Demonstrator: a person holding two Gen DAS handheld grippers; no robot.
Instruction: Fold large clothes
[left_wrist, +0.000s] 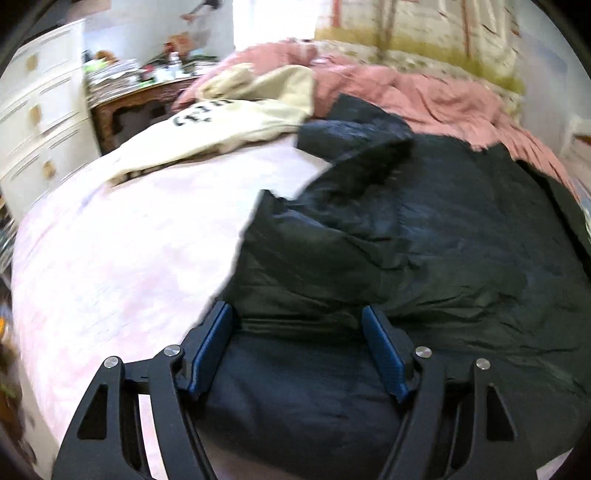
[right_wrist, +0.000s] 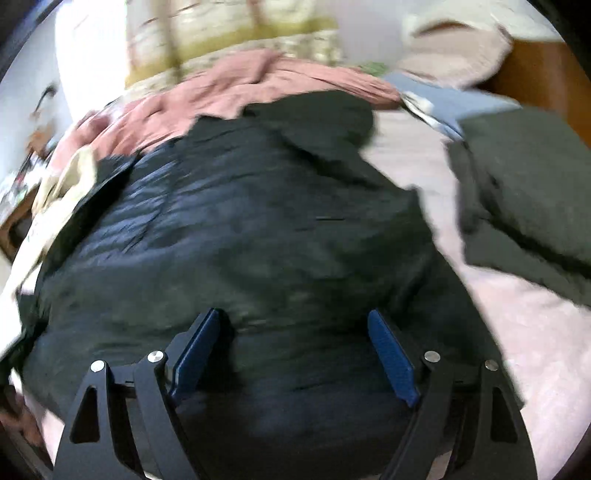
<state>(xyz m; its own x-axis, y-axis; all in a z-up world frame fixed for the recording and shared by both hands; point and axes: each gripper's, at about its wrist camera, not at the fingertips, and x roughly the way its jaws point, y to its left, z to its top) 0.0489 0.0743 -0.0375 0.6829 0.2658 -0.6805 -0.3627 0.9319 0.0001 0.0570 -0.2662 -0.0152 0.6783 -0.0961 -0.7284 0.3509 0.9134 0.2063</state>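
Garment: a large dark jacket (left_wrist: 406, 236) is spread on the bed; it fills the centre and right of the left wrist view and the centre of the right wrist view (right_wrist: 236, 236).
Bed: a pale pink sheet (left_wrist: 110, 258) is seen at the left of the left wrist view and at the right of the right wrist view.
Left tool (left_wrist: 297, 326): it is held wide, nothing is between its fingers; the near hem of the jacket lies just under and ahead of them.
Right tool (right_wrist: 295, 330): it is also wide and holds nothing; it is placed above the near part of the same jacket.
Material: the cloth looks thin, smooth and a little shiny, with many fine creases; a quilted, puffy body is suggested.
Shape: a loose flap is seen folded over at the upper middle of both views.
Handling, as judged: soft and light, but bulky and probably slippery, so a flat pinch may slide off.
Where to hold, as judged: the near hem or its corners, one tool at each side, where the edge is thicker.
Other things: a cream sweatshirt (left_wrist: 236, 114) at the upper left, a pink blanket (left_wrist: 406, 88) behind, a grey folded garment (right_wrist: 528, 192) at the right.
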